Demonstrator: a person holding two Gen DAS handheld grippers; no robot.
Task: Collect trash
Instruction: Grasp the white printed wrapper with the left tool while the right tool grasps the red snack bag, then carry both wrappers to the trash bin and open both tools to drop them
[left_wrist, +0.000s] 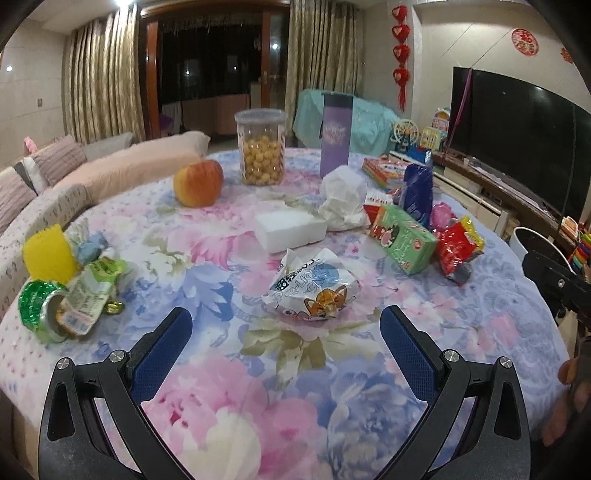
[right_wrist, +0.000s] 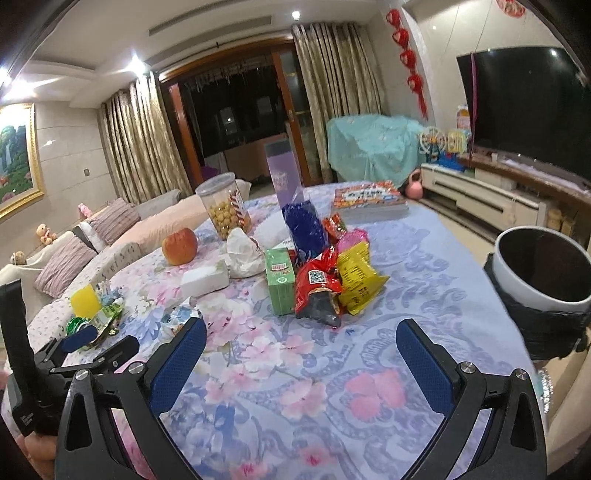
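Note:
My left gripper (left_wrist: 286, 326) is open and empty, just short of a crumpled white snack wrapper (left_wrist: 314, 286) on the floral tablecloth (left_wrist: 229, 387). My right gripper (right_wrist: 301, 338) is open and empty, a little before a red snack bag (right_wrist: 317, 291) and a yellow one (right_wrist: 356, 280). A green box (right_wrist: 280, 280), a blue bag (right_wrist: 304, 230), crumpled white paper (left_wrist: 343, 199) and green wrappers (left_wrist: 74, 295) lie about. A white bin with a black liner (right_wrist: 543, 284) stands off the table's right edge.
An apple (left_wrist: 198, 182), a jar of yellow balls (left_wrist: 261, 147), a purple bottle (left_wrist: 334, 134), a white foam block (left_wrist: 290, 230) and a book (right_wrist: 369, 199) are on the table. A sofa lies to the left, a TV to the right.

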